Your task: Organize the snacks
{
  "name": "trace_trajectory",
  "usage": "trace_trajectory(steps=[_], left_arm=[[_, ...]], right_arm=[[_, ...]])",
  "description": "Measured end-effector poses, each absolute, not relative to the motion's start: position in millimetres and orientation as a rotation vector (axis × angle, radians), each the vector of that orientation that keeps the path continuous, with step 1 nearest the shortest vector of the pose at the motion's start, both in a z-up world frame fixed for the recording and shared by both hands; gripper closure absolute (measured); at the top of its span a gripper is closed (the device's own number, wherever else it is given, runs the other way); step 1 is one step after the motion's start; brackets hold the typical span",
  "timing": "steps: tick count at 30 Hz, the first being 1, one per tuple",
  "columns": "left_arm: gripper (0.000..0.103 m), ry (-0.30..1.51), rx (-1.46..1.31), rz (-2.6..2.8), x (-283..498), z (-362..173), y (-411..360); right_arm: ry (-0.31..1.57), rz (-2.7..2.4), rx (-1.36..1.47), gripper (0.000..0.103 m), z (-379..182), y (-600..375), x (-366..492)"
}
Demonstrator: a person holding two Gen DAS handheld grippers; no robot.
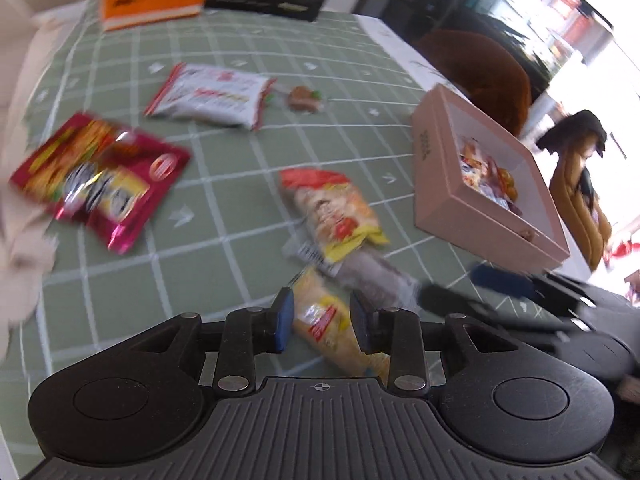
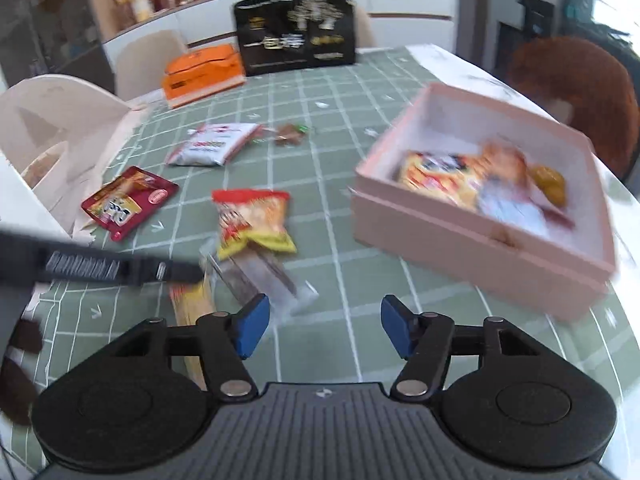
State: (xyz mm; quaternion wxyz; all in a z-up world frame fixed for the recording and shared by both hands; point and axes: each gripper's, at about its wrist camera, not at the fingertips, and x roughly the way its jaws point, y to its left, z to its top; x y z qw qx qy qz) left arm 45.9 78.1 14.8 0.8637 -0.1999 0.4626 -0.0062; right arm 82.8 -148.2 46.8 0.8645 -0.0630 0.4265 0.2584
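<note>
Looking past my left fingers, I count 5 snacks loose on the desk and a few already in the pink box ahead to the right, so sorting is partly done. These fingers are narrowly parted, straddling the yellow packet; whether the pads touch it, I cannot tell. From the right view, my right fingers gape empty above bare desk, with the box just ahead-right and the orange-yellow packet ahead-left.
</note>
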Motion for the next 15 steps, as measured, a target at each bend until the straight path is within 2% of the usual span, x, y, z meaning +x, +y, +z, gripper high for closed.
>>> trace_trajectory(steps=[7,12,15], left_arm=[[0.068,0.997,-0.556,-0.006,19.8,2.5,106.6],[0.068,0.992,-0.613,-0.066,17.2,-6.7,106.5],[0.068,1.002,-0.599,-0.136,22.2,-10.1,97.2]], right_arm=[[0.971,0.631,-0.241,0.039,23.8,-92.9,108.9],[1.001,0.550,-0.293,0.055,26.3,-80.7,86.2],[1.039,0.478,-0.257,0.059,29.7,-89.3,71.8]])
